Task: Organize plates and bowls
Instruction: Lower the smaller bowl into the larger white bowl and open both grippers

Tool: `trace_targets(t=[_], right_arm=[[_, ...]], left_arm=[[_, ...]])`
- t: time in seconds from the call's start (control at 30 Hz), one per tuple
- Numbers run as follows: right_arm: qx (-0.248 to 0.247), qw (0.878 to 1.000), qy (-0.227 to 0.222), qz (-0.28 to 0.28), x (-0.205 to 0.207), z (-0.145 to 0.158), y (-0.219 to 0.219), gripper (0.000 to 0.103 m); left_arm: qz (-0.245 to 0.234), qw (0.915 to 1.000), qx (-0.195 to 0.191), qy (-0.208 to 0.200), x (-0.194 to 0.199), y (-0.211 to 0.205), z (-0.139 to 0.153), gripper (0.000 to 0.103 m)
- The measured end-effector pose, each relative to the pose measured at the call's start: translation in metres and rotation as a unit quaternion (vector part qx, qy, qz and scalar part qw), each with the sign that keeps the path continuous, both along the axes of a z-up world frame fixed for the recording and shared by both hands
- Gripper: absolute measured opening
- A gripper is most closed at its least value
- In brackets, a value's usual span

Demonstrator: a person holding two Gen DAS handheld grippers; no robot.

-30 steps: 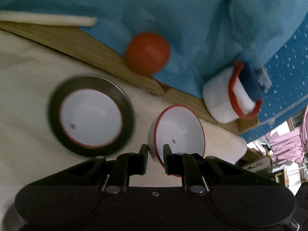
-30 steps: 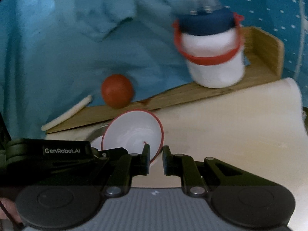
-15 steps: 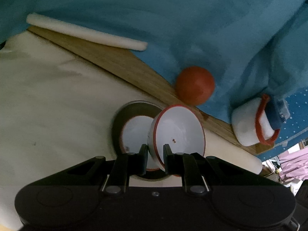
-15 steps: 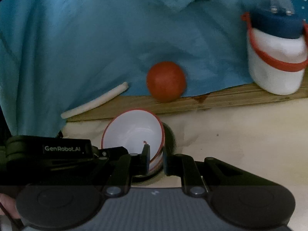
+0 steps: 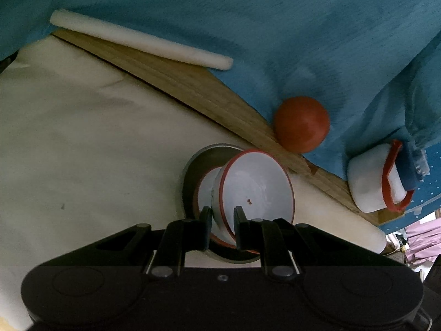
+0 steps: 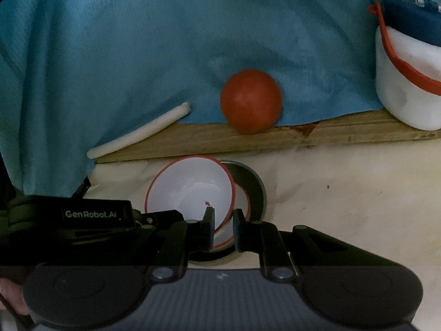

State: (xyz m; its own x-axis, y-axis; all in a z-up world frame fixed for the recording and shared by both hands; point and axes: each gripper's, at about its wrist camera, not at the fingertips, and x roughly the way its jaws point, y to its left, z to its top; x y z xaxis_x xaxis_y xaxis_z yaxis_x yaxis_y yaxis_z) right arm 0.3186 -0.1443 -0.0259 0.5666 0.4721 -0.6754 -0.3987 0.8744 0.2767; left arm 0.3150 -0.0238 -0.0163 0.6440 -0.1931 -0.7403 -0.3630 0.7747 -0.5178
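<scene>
A white bowl with a red rim (image 5: 256, 184) is tilted over a plate with a dark rim and white, red-edged centre (image 5: 193, 176) on the cream tabletop. My left gripper (image 5: 222, 227) is shut on the bowl's near rim. In the right wrist view the same bowl (image 6: 190, 187) and plate (image 6: 253, 190) show. My right gripper (image 6: 222, 227) is shut on the bowl's rim too, beside the left gripper body. The bowl's lower edge hides part of the plate.
A red ball (image 5: 301, 124) rests on a wooden ledge (image 5: 193, 88) against blue cloth (image 5: 248, 13). A white foam stick (image 5: 137, 40) lies on the ledge. A white jar with red band and blue lid (image 5: 383, 182) stands at the right.
Both grippers have carried the bowl over to the plate and lowered it; the plate, earlier apart at the left, now lies under the bowl. The cameras moved closer to the ledge.
</scene>
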Motion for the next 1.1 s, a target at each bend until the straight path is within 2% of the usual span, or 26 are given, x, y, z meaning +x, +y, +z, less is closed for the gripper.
trace_targets(t=[1.1], right_arm=[[-0.013, 1.000, 0.012, 0.000, 0.010, -0.010, 0.009, 0.016]], left_arm=[[-0.016, 0.9987, 0.042, 0.025, 0.013, -0.005, -0.001, 0.018]])
